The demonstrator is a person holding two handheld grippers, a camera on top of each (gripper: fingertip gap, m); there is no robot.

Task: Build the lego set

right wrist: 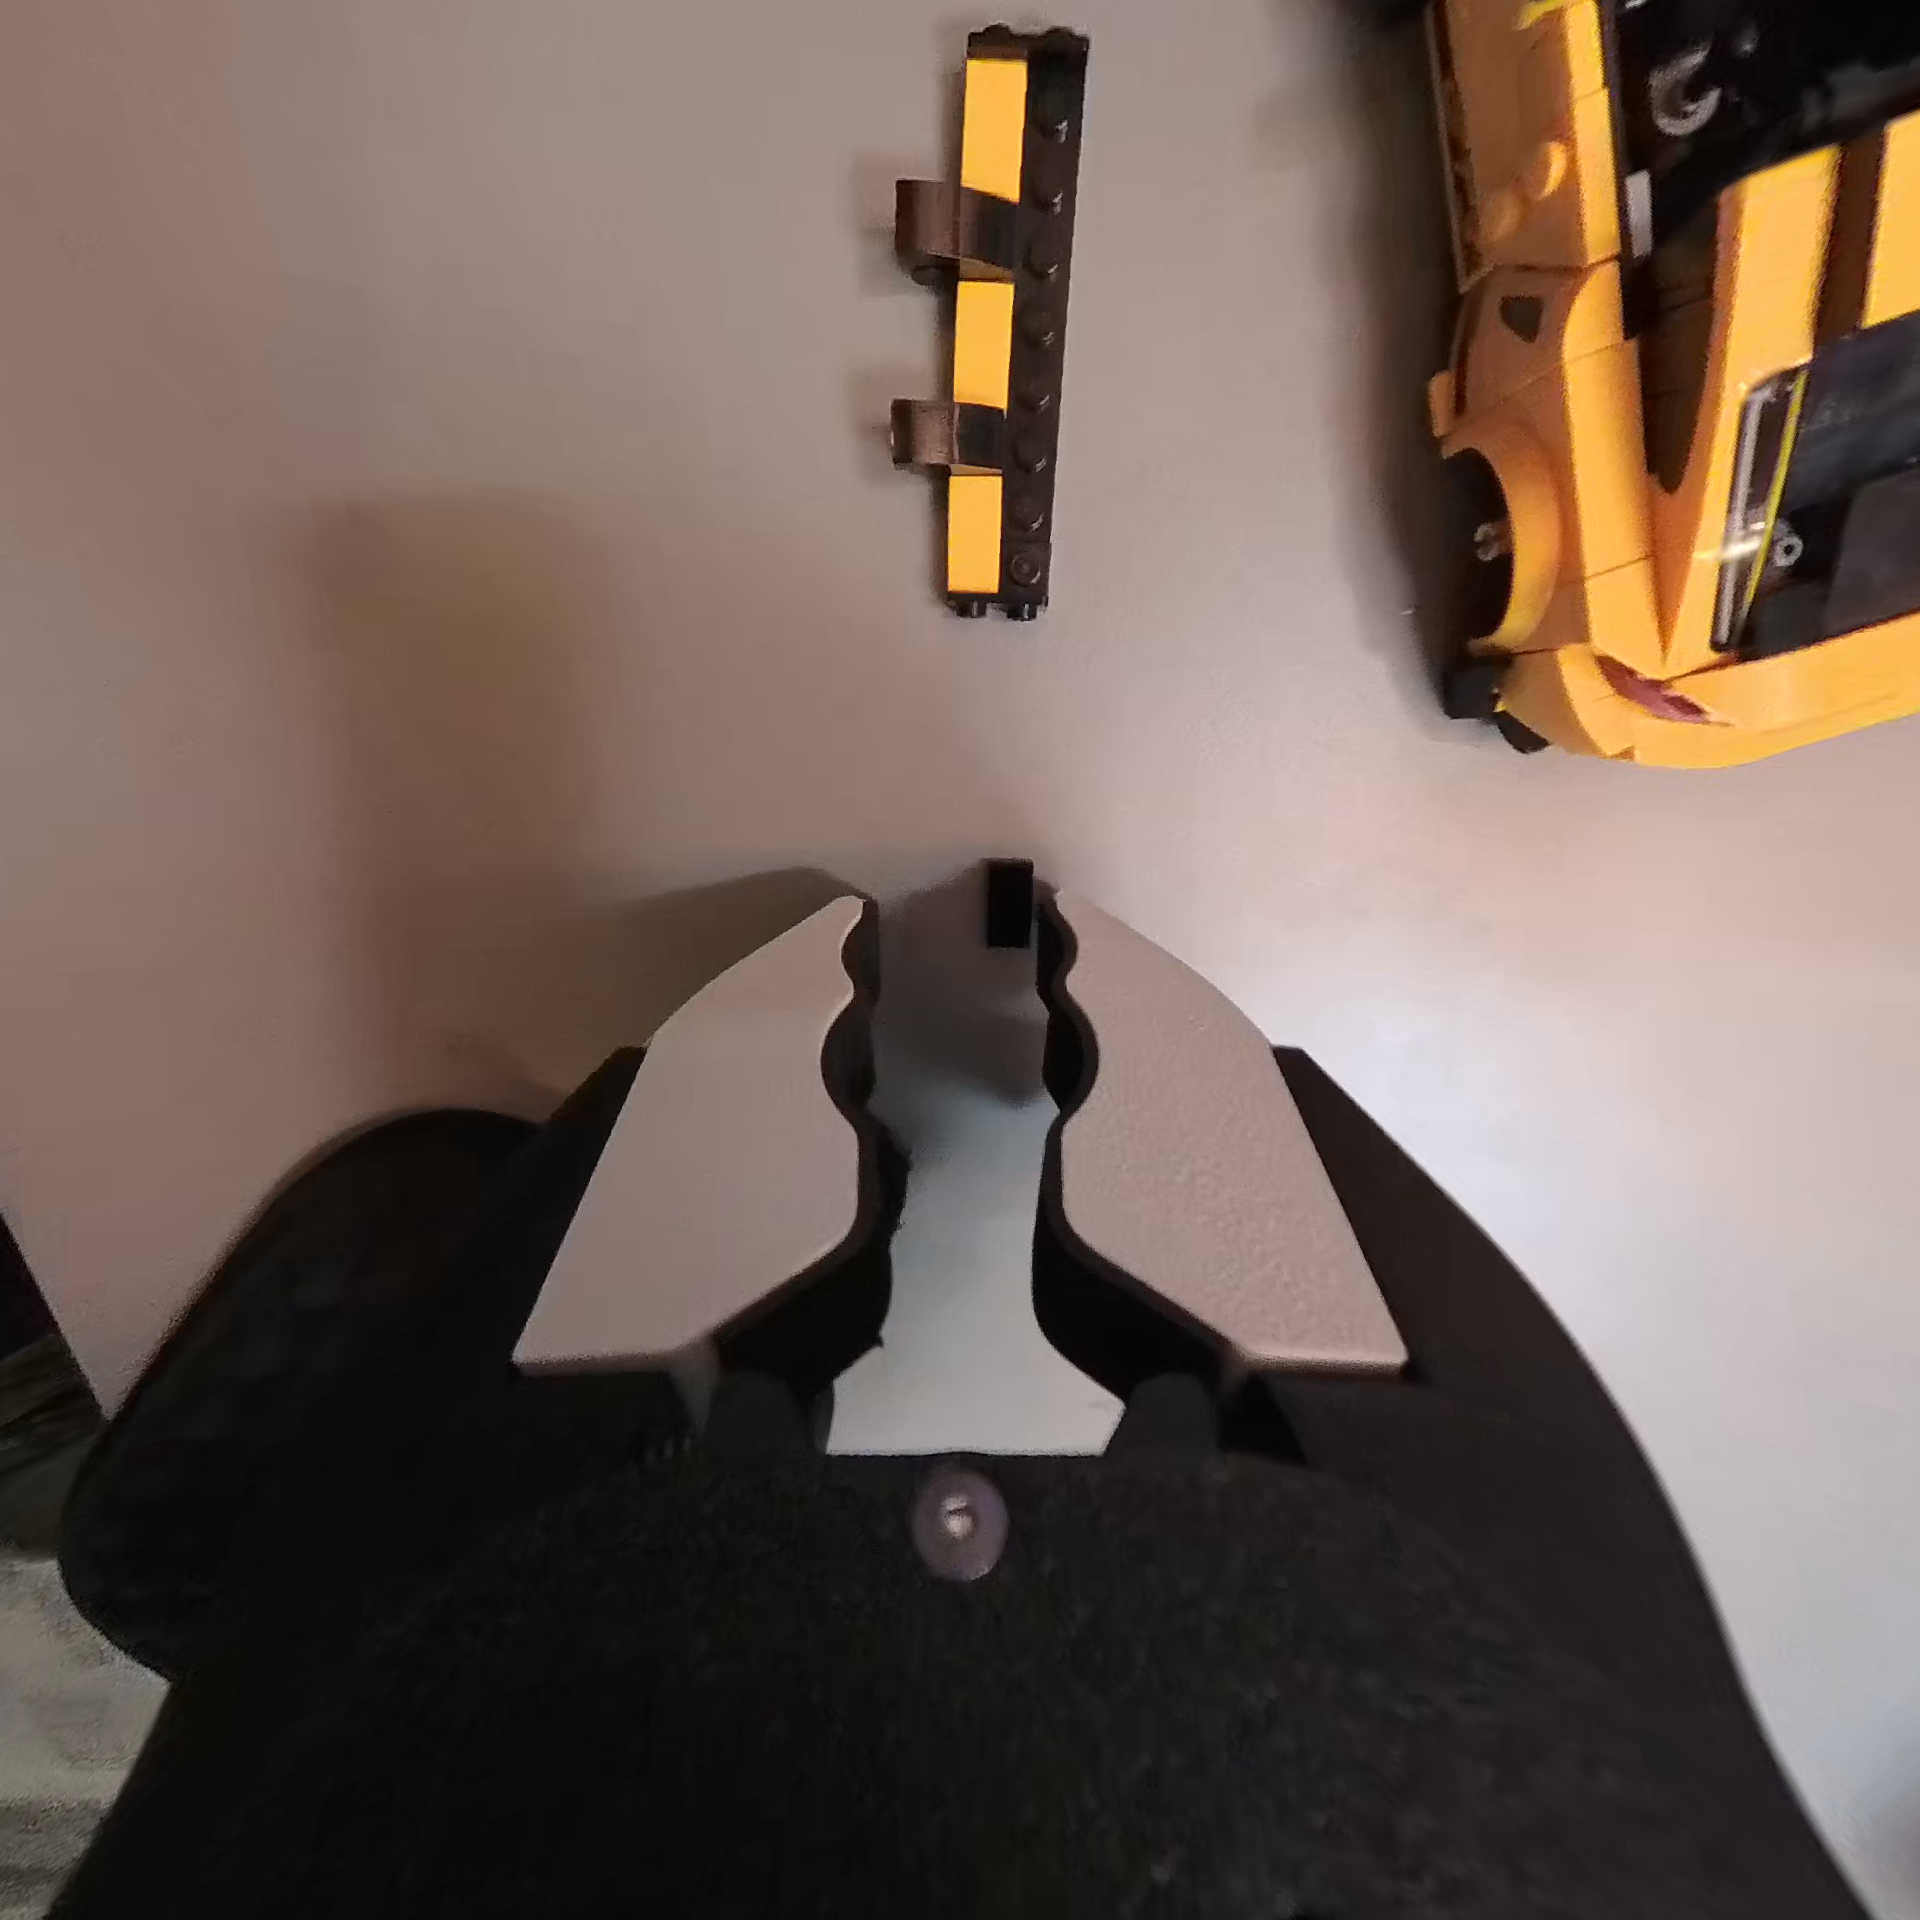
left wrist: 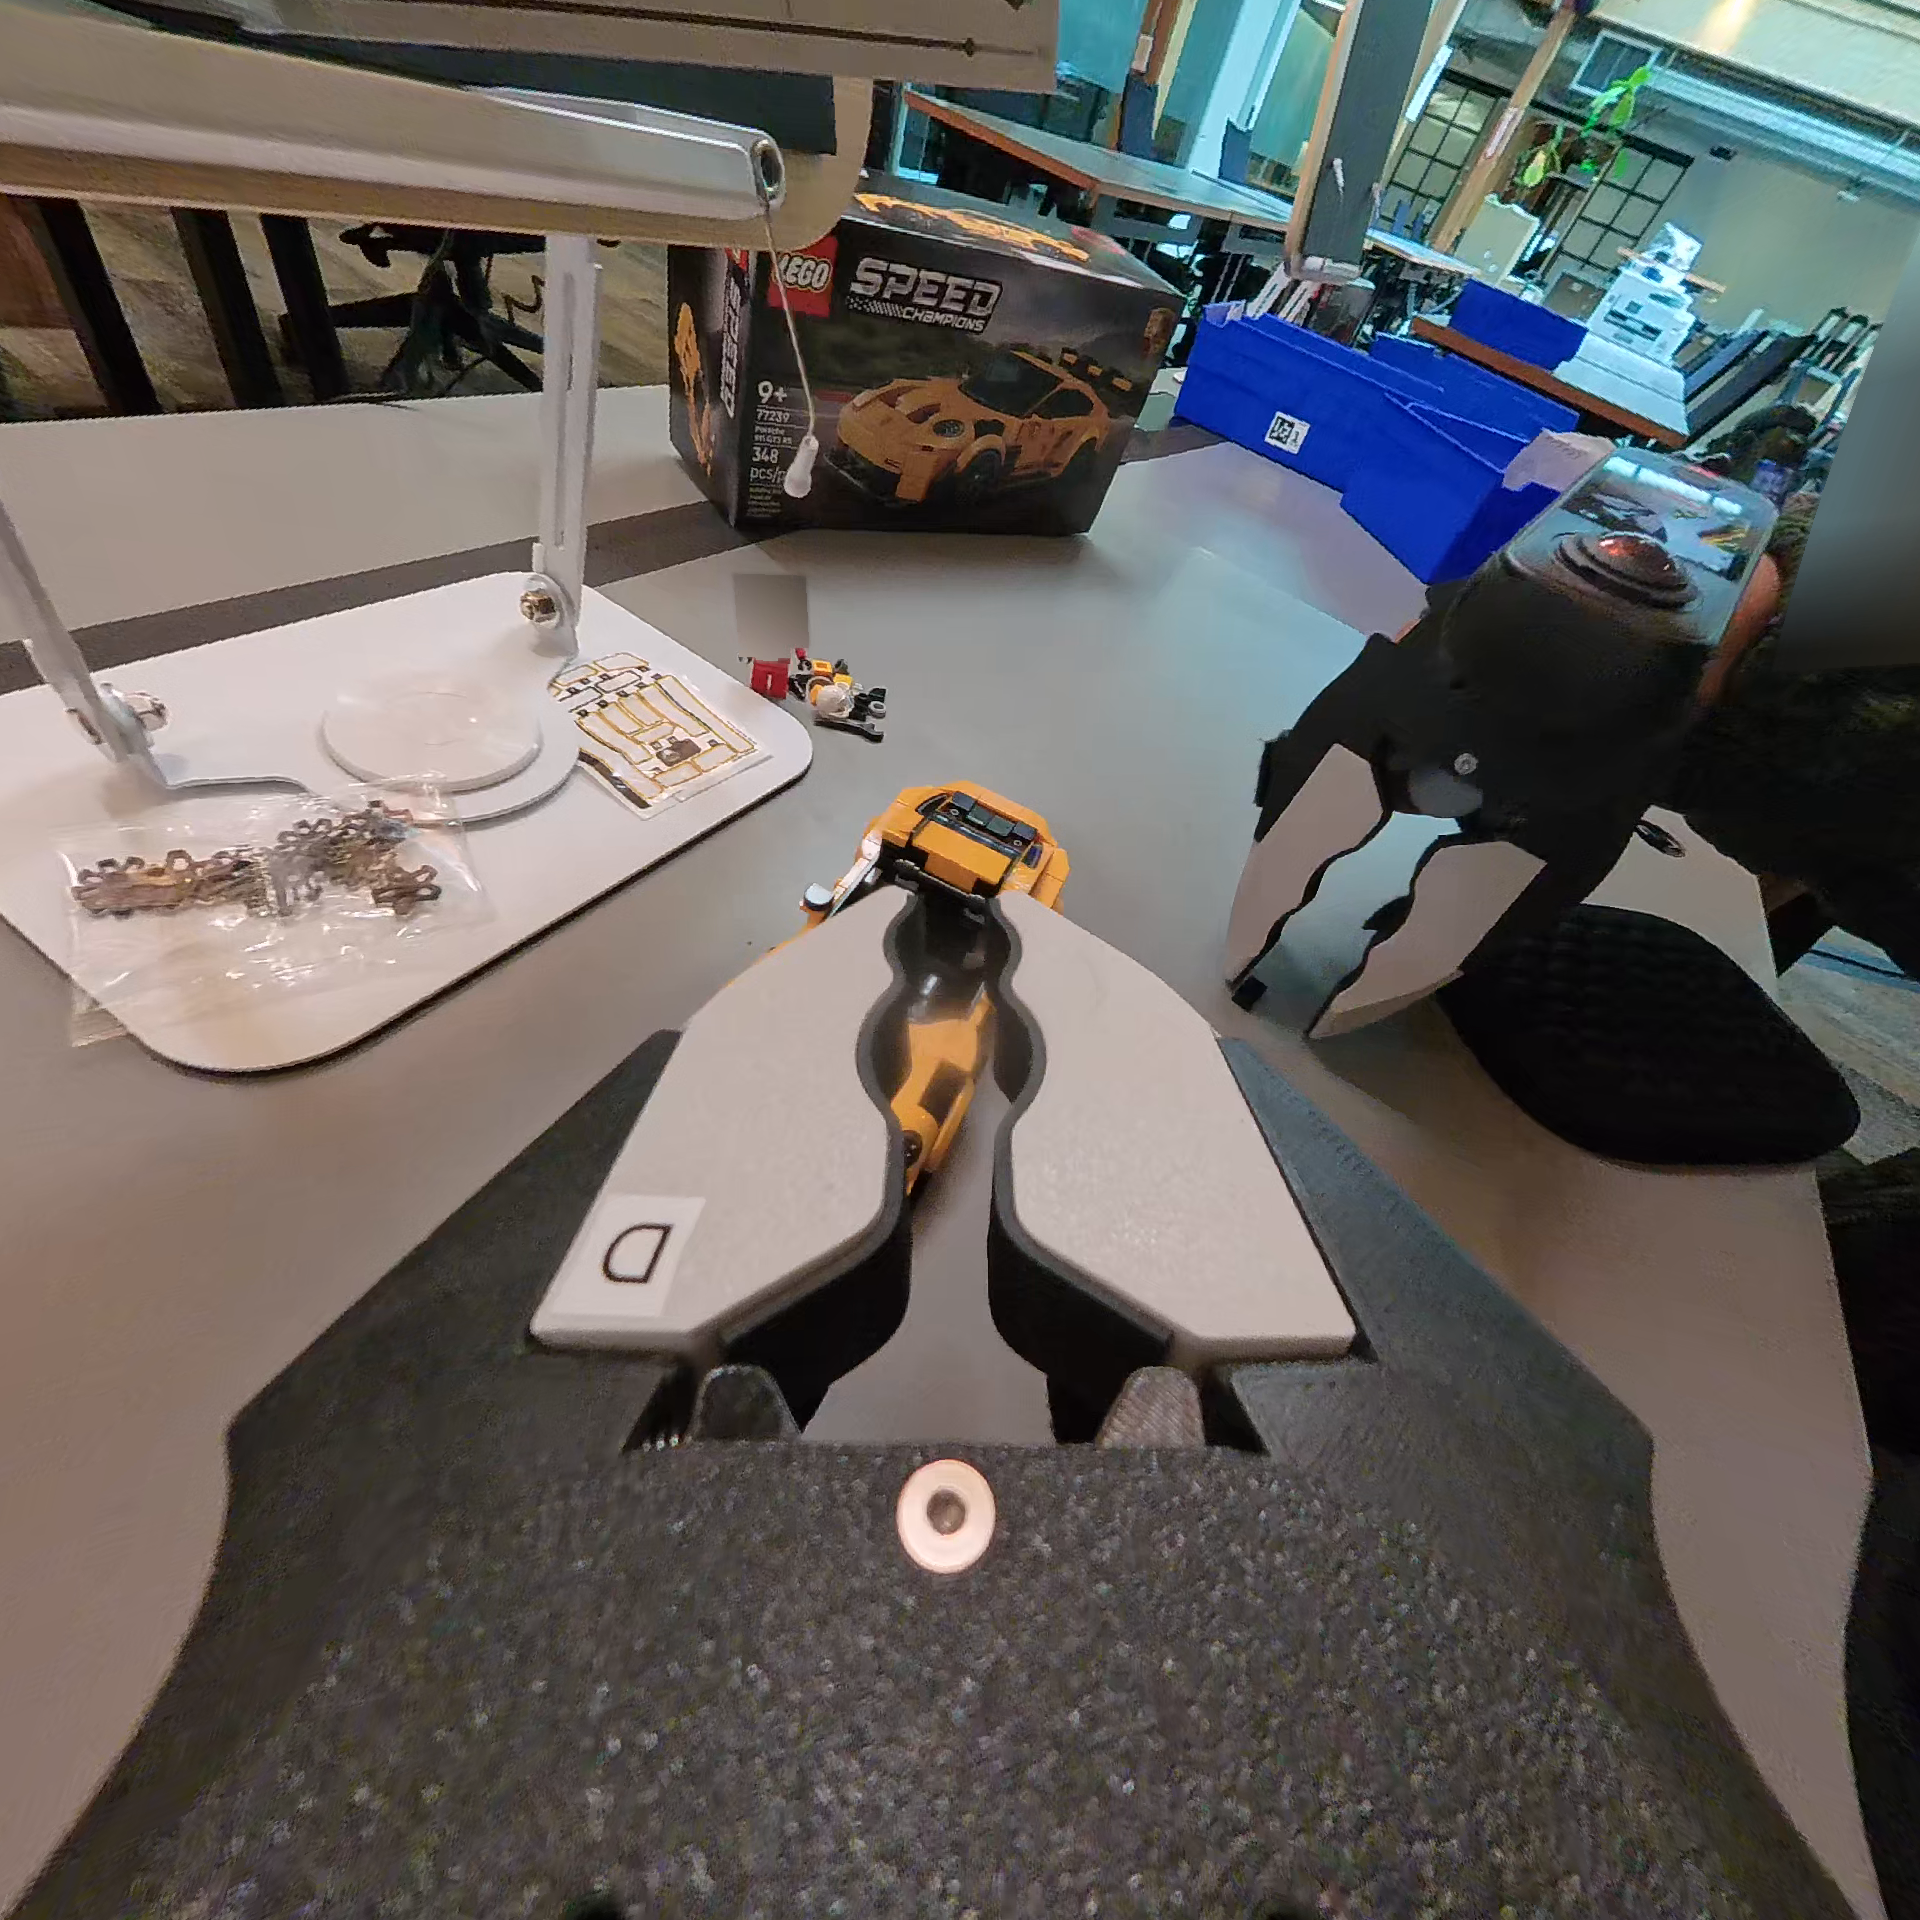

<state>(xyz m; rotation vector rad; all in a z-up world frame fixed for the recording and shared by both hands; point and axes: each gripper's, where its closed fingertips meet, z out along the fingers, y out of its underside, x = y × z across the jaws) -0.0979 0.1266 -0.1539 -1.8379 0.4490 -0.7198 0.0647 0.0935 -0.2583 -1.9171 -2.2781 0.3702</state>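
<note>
Car [left wrist: 940,914]: yellow, part-built, on the table [left wrist: 1039,644], clasped between left gripper [left wrist: 948,904] fingers. Likely light, rigid, prone to shedding bricks; take by the body sides. Strip [right wrist: 1008,322]: loose, ahead of right gripper [right wrist: 951,914], which stands parted over a small black piece [right wrist: 1006,902].

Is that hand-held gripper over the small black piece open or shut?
Open. The right hand-held gripper shows bare table between its fingers, and the small black piece sits loose by one tip.
</note>
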